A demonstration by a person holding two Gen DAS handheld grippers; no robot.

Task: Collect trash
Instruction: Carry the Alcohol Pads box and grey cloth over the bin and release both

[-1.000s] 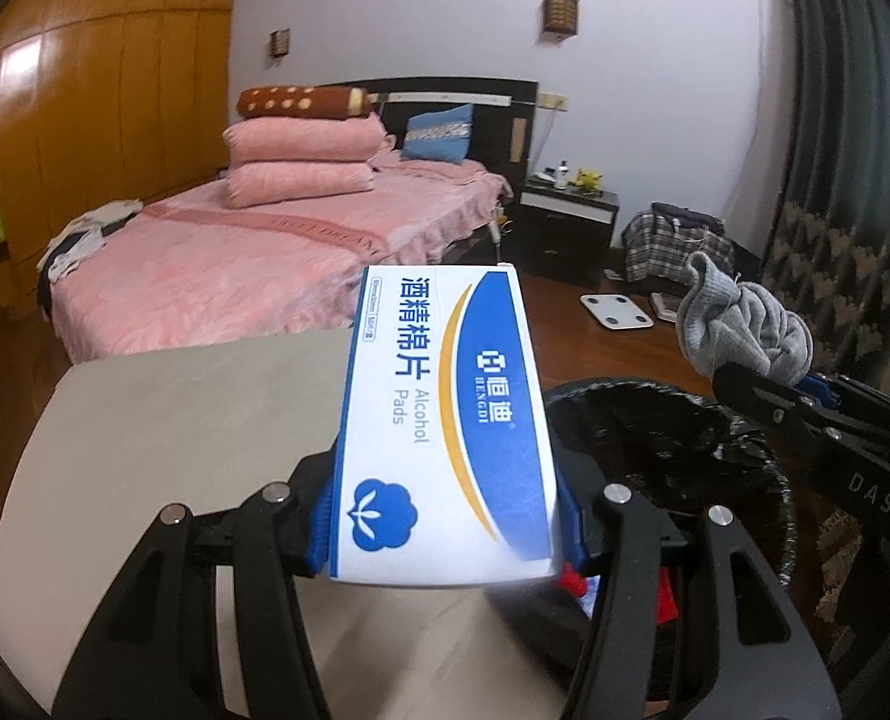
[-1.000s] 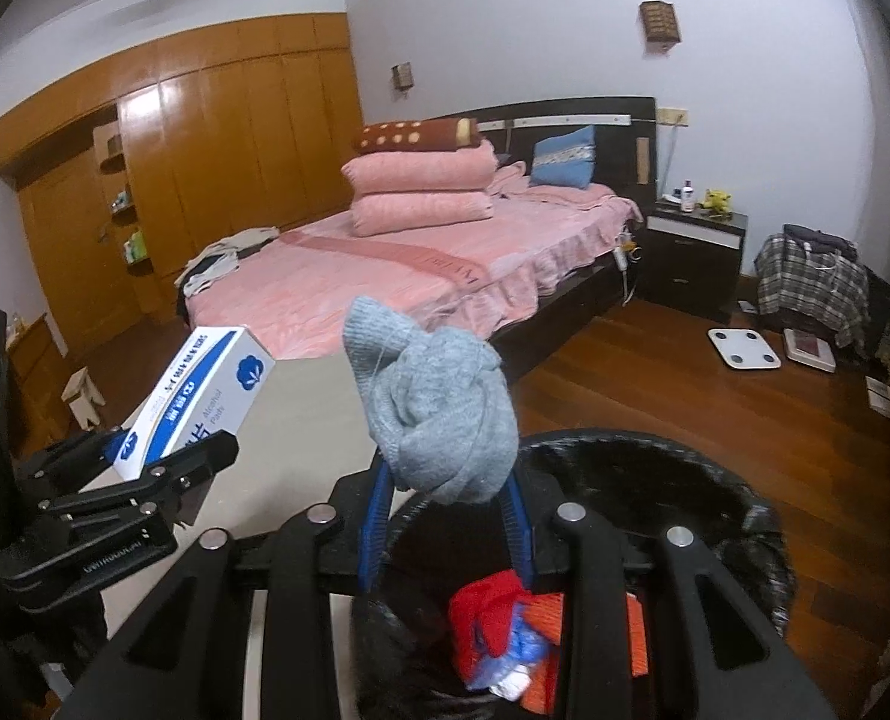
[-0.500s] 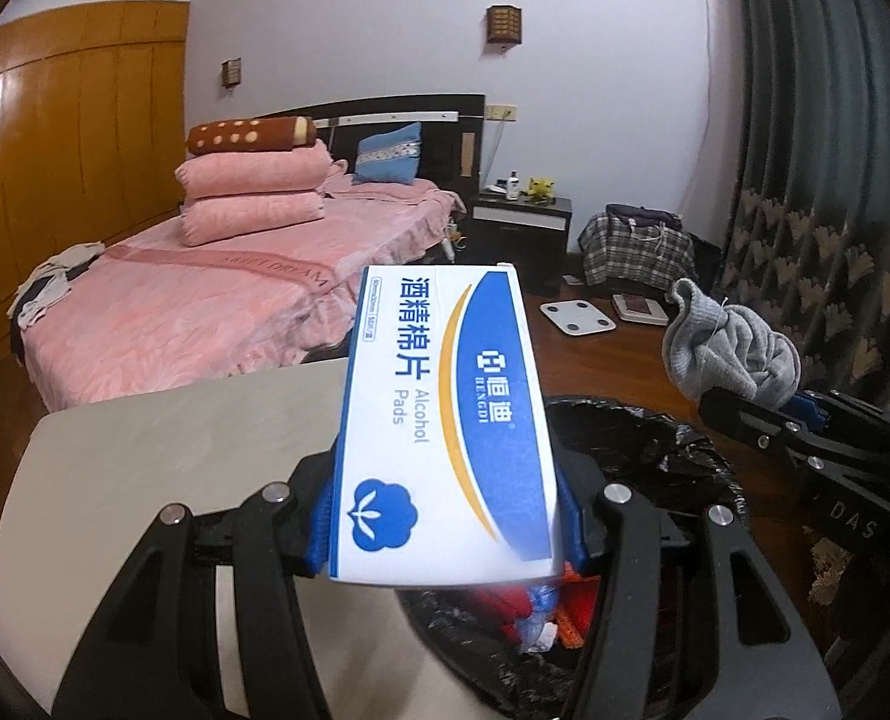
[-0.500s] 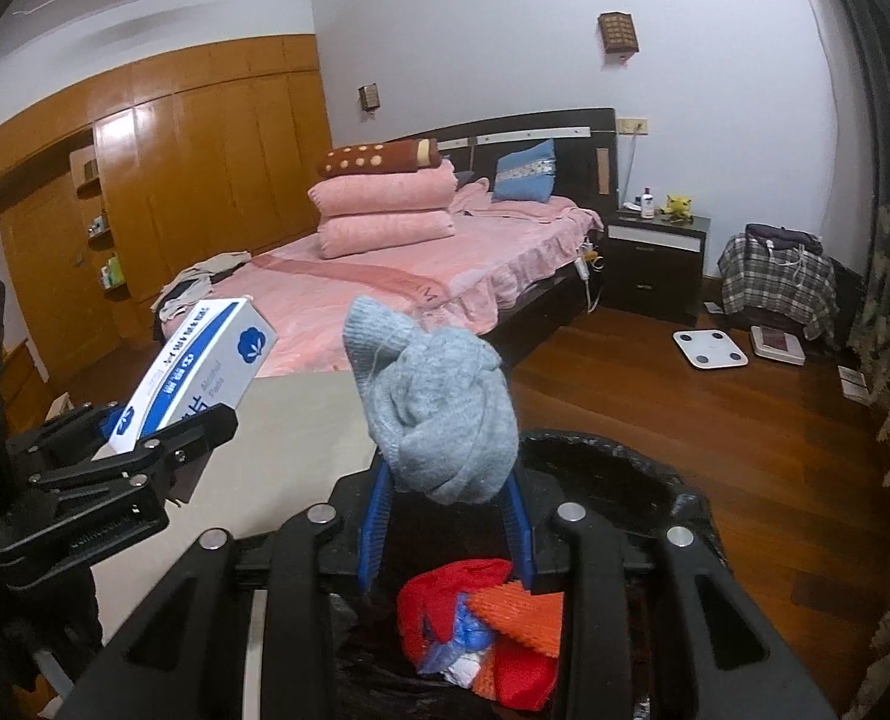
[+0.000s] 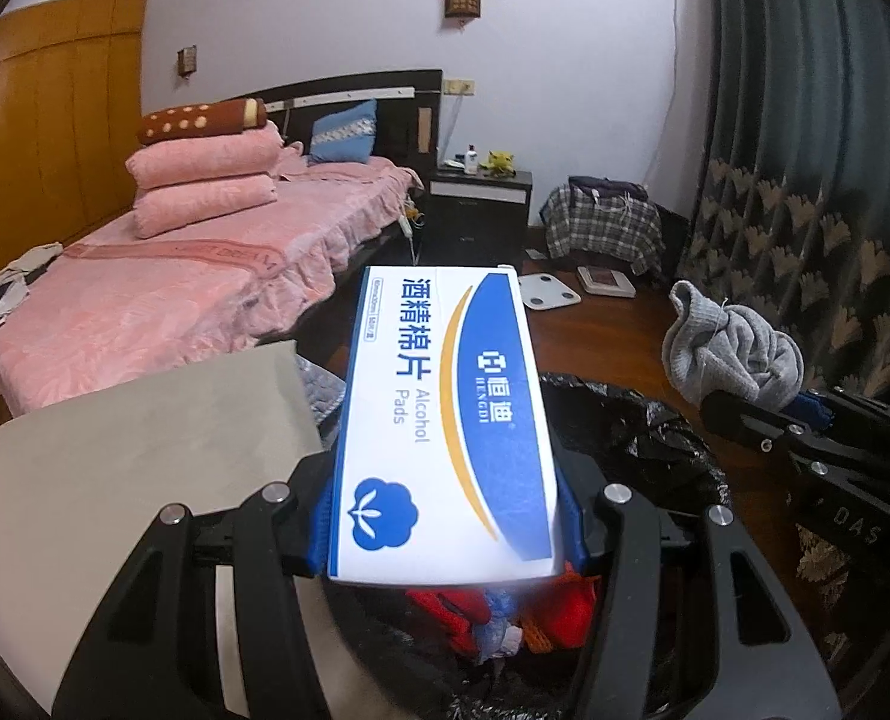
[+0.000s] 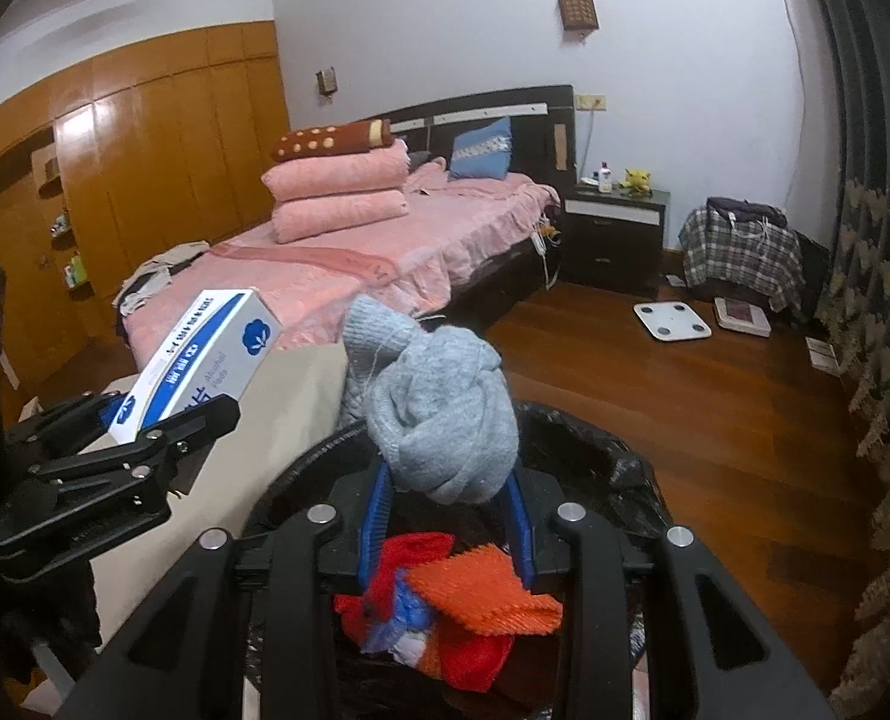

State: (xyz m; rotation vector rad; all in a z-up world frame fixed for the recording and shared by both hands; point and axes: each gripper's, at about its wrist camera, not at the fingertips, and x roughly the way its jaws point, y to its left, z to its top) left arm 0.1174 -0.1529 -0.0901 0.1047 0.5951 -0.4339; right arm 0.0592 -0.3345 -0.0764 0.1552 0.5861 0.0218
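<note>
Gripping box (image 5: 445, 420) marked "Alcohol Pads", "HENGDI" — left hand-held gripper (image 5: 448, 525); right (image 6: 445, 531) clamps grey cloth (image 6: 438, 414).

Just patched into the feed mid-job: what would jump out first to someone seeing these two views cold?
First, the blue-and-white alcohol pads box, clamped in the left gripper and filling the left view's centre, above the black-lined trash bin. Next, the knotted grey knit cloth held in the right gripper over the same bin, with red and orange trash already inside. Behind both, the pink bed fills the background.
</note>
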